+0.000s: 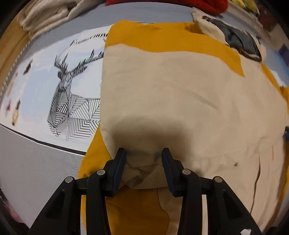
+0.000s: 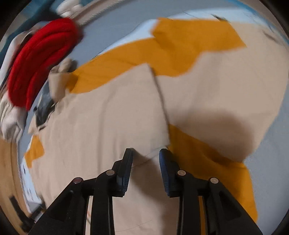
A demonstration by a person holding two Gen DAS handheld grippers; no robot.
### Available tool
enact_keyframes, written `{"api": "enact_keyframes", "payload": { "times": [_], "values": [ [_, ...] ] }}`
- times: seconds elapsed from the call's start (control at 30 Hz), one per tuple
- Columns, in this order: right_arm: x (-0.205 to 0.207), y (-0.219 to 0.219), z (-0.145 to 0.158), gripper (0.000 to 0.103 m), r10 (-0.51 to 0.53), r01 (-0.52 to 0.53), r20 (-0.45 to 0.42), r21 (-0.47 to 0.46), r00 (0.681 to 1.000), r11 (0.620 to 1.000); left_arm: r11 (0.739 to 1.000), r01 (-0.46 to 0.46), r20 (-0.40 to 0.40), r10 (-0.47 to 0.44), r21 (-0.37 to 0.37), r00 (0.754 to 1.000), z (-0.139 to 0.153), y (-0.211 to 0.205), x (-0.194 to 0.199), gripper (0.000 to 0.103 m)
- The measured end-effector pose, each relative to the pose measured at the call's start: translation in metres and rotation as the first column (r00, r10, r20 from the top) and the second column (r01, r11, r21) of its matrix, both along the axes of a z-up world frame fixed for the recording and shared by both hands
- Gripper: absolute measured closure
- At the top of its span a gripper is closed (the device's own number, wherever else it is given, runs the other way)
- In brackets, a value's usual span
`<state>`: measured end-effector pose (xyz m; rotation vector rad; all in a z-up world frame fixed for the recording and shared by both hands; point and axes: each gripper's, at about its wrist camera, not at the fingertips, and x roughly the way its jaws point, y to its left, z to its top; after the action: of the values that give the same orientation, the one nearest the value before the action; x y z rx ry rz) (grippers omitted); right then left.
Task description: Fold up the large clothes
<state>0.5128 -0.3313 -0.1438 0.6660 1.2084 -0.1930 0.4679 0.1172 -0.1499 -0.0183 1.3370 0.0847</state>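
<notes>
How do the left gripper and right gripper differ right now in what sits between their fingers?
The left gripper has a bunched beige fabric fold between its fingers; the right gripper straddles a flat beige edge. Mustard cloth lies beneath the left, beside the right. Both are open.

The beige garment (image 1: pixel 180 101) covers most of the bed from 12 to 3 o'clock. At 9 o'clock lies flat printed sheet (image 1: pixel 45 86), open for passage. Piled clothes (image 1: pixel 48 14) and a red bundle (image 2: pixel 39 61) block 11 o'clock.
</notes>
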Motion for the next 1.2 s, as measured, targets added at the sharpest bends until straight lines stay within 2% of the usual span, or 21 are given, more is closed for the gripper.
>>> {"api": "enact_keyframes", "payload": {
  "times": [0.1, 0.23, 0.4, 0.57, 0.8, 0.83, 0.9, 0.97, 1.03, 1.2],
  "values": [
    [-0.002, -0.002, 0.018, 0.071, 0.0, 0.002, 0.025, -0.113, 1.0, 0.994, 1.0, 0.017, 0.07, -0.015, -0.024, 0.997, 0.026, -0.006, -0.004, 0.065],
    [-0.006, -0.004, 0.049, 0.071, 0.03, -0.008, 0.118, -0.186, 0.993, 0.983, 0.999, 0.032, 0.189, -0.034, 0.012, 0.981, 0.059, -0.017, -0.014, 0.064],
    [-0.02, 0.012, 0.101, 0.071, 0.162, -0.068, 0.249, -0.348, 0.955, 0.935, 0.999, 0.039, 0.296, -0.041, 0.01, 0.954, 0.09, -0.032, -0.033, 0.06],
    [-0.032, 0.013, 0.128, 0.071, 0.184, -0.071, 0.289, -0.36, 0.939, 0.93, 1.0, 0.022, 0.33, -0.016, -0.015, 0.944, 0.106, -0.044, -0.044, 0.059],
    [-0.065, -0.007, 0.145, 0.071, 0.139, -0.012, 0.321, -0.369, 0.937, 0.93, 0.999, 0.032, 0.366, -0.014, -0.043, 0.93, 0.122, -0.071, -0.07, 0.05],
    [-0.07, -0.012, 0.147, 0.068, 0.13, -0.001, 0.33, -0.364, 0.935, 0.932, 0.998, 0.034, 0.373, -0.015, -0.045, 0.928, 0.124, -0.074, -0.074, 0.048],
    [-0.08, -0.023, 0.15, 0.056, 0.101, 0.033, 0.34, -0.366, 0.935, 0.93, 0.999, 0.035, 0.388, -0.018, -0.039, 0.921, 0.126, -0.08, -0.081, 0.043],
    [-0.085, -0.033, 0.15, 0.036, 0.095, 0.041, 0.347, -0.364, 0.933, 0.931, 0.998, 0.044, 0.393, -0.027, -0.035, 0.919, 0.127, -0.086, -0.086, 0.042],
    [-0.091, -0.044, 0.151, 0.032, 0.095, 0.046, 0.357, -0.367, 0.929, 0.929, 0.998, 0.048, 0.397, -0.032, -0.031, 0.917, 0.127, -0.09, -0.088, 0.041],
    [-0.1, -0.082, 0.151, 0.032, 0.108, 0.06, 0.375, -0.41, 0.921, 0.91, 0.997, 0.067, 0.403, -0.053, -0.023, 0.914, 0.124, -0.102, -0.089, 0.041]
  ]
}}
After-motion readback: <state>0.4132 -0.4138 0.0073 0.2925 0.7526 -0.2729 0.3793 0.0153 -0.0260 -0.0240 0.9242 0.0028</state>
